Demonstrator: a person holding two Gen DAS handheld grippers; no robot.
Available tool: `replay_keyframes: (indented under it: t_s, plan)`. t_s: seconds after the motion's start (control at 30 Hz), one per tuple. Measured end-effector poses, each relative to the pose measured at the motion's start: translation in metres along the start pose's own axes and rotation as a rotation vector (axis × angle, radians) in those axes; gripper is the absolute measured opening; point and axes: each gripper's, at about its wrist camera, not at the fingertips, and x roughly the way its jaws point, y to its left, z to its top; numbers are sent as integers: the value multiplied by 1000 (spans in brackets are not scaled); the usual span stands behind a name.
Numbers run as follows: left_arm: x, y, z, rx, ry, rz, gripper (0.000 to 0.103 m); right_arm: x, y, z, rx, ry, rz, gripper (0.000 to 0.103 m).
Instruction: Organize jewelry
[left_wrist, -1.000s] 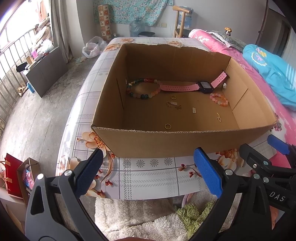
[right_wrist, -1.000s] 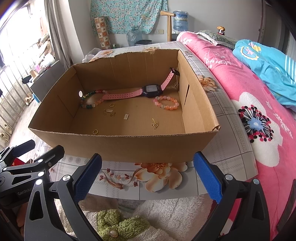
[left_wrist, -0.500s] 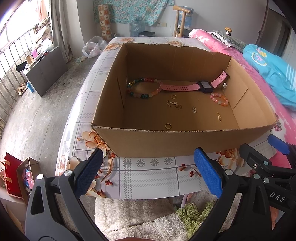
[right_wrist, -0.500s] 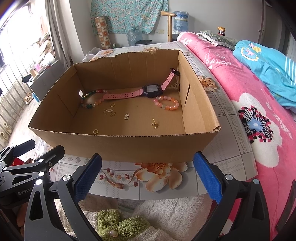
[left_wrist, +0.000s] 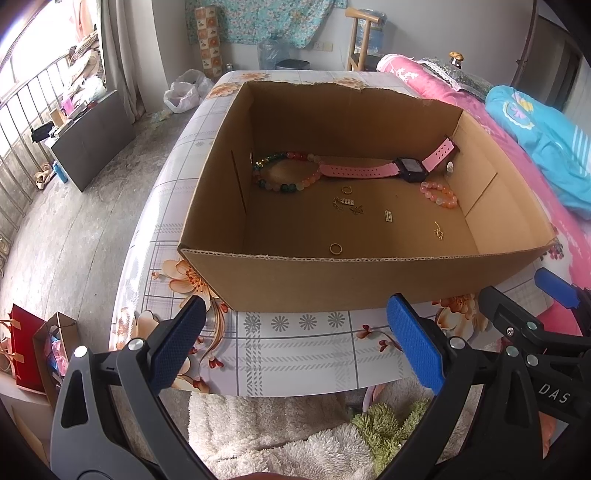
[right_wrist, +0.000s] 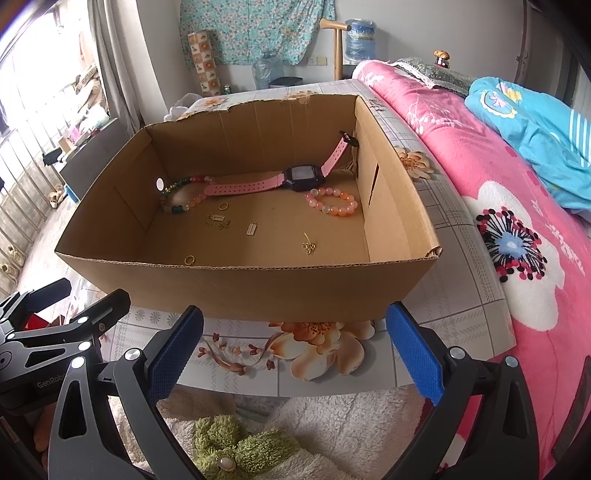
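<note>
Well, both the left gripper (left_wrist: 295, 343) and the right gripper (right_wrist: 295, 343) hang wide open and empty before the open brown cardboard box (left_wrist: 369, 280) on the floral-tiled table (left_wrist: 295, 354). Inside lie a pink-strapped black watch (right_wrist: 303, 177), a multicoloured bead bracelet (left_wrist: 284, 177), a peach bead bracelet (right_wrist: 332, 201) and small gold pieces (left_wrist: 347, 205).

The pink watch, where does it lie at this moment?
The pink watch lies inside the cardboard box, along the far wall. One strap end leans up in the far right corner, the other touches the colourful bead bracelet; the orange bead bracelet lies just before it.
</note>
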Motion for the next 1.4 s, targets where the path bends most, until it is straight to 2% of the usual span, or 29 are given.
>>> replay_keyframes:
  t_s: [0.73, 1.4]
  plan:
    - [5, 1, 1, -9, 21, 5, 95, 6, 0, 1, 6, 18, 10, 96]
    - [22, 4, 15, -36, 129, -6, 95, 22, -2, 11, 28, 79, 33, 96]
